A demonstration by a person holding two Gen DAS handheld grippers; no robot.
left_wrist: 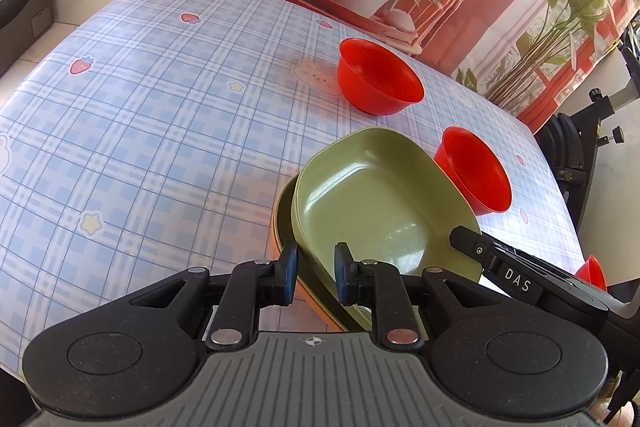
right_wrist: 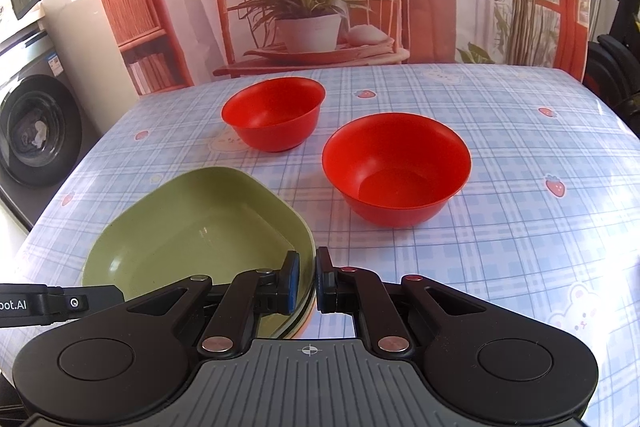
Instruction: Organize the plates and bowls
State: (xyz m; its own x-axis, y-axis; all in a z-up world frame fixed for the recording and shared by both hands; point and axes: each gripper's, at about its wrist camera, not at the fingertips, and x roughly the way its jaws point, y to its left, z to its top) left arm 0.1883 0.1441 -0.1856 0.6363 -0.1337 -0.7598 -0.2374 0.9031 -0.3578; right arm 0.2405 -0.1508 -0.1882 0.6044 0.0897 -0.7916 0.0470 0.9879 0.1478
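Green plate [right_wrist: 200,227] stacked on an orange-rimmed plate [left_wrist: 280,227], near the bench [left_wrist: 140,147] front edge. Left hand-held gripper [left_wrist: 316,273] straddles both rims, pads narrow; whether they touch, cannot tell. Right hand-held gripper [right_wrist: 307,277] pinches the green rim. Two red bowls [right_wrist: 274,113] [right_wrist: 396,167] stand apart behind; wide bare checked cloth to the left. Lettering: "DAS", "bot.AI".

Both wrist views look forward low over the desk [left_wrist: 160,147] toward the backdrop. Left view is rolled. Shared: green plate [left_wrist: 372,195] close, two red bowls [right_wrist: 396,167] beyond.
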